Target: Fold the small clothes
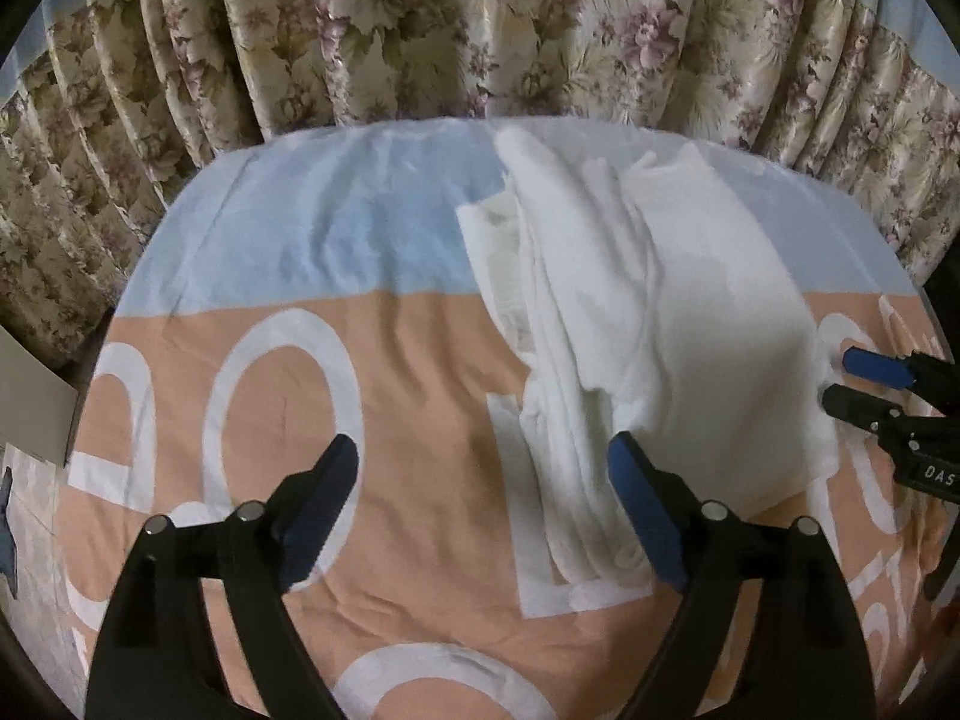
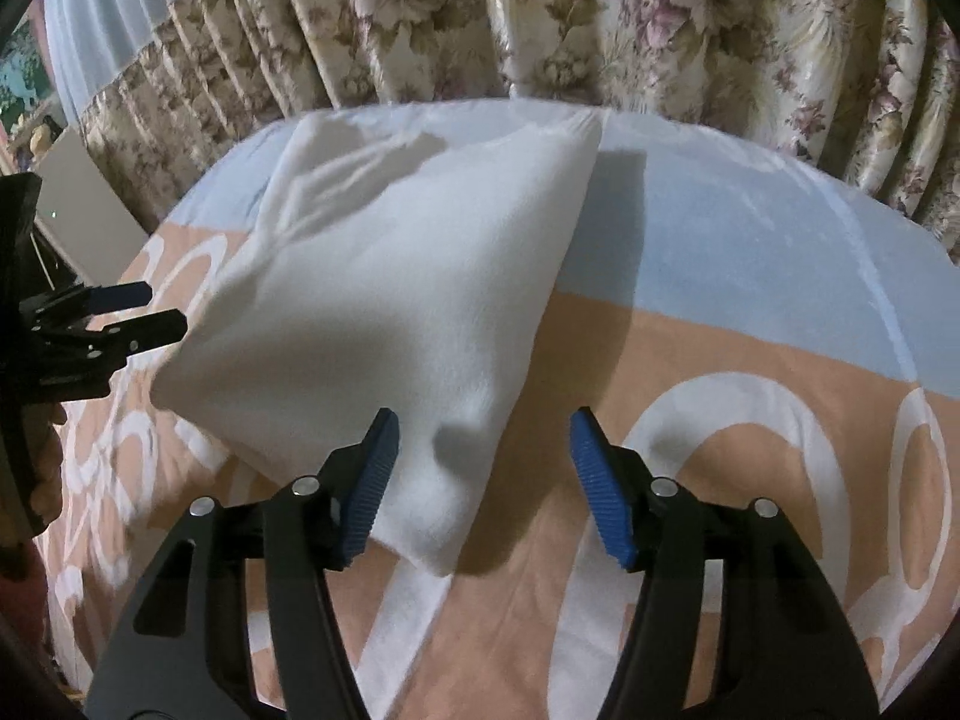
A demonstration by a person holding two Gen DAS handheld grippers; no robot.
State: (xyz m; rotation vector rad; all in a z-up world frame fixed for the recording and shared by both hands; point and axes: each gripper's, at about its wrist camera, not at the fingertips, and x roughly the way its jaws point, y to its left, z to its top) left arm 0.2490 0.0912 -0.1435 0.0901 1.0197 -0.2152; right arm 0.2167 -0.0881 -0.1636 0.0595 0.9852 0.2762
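A white garment (image 1: pixel 660 312) lies folded lengthwise on the bed, with bunched layers along its left side. My left gripper (image 1: pixel 483 450) stands open just above the sheet. Its right finger rests against the garment's near left edge, and its left finger is over bare sheet. In the right wrist view the garment (image 2: pixel 390 276) looks like a smooth white slab. Its near corner lies between the fingers of my open right gripper (image 2: pixel 483 420) without being pinched. The right gripper (image 1: pixel 840 378) also shows at the garment's right edge, and the left gripper (image 2: pixel 163 307) at its left edge.
The bedsheet (image 1: pixel 384 396) is peach near me and pale blue farther off, with large white letters. A floral curtain (image 1: pixel 480 30) hangs right behind the bed. A pale board (image 2: pixel 90 204) stands off the bed's left side. A hand (image 2: pixel 42 468) holds the left gripper.
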